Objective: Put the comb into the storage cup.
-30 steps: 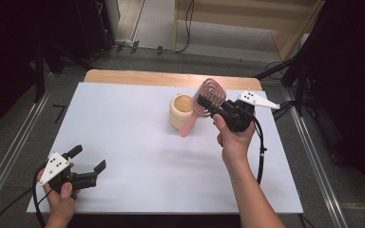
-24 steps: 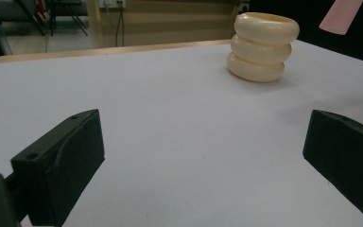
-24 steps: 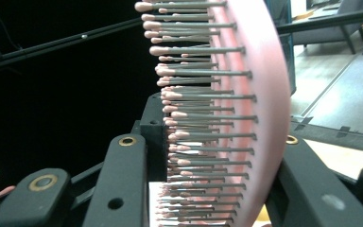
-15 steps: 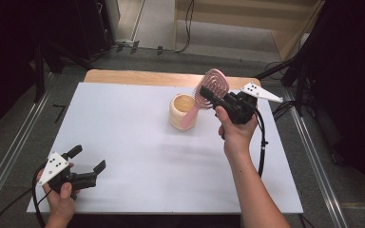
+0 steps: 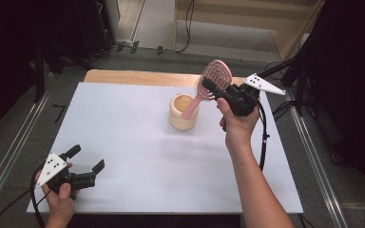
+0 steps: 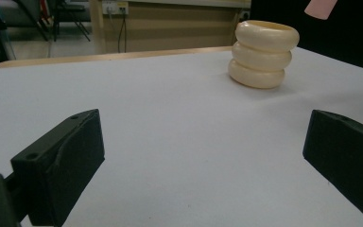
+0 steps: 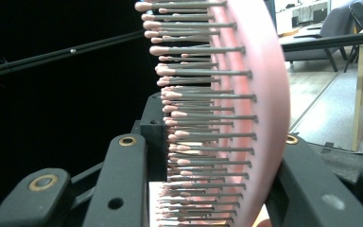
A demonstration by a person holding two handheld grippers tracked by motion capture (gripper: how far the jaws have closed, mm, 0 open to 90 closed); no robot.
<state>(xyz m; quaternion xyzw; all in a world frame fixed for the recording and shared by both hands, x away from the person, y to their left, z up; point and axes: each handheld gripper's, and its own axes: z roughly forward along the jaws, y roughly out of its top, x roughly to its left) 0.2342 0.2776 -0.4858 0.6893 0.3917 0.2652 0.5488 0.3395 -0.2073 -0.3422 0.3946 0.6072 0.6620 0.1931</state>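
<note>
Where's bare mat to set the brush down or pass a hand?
Free: the white mat between the cream holder and the left gripper, and the near right corner beside the right forearm. Crowded: the far right, where the right gripper grips the pink hairbrush over the holder.

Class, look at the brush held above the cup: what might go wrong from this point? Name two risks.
1. The right gripper clamps the pink brush across its bristled head, so the brush may twist or slip.
2. The brush's handle hangs tilted by the cream cup's rim; it might catch the rim and tip the cup.
</note>
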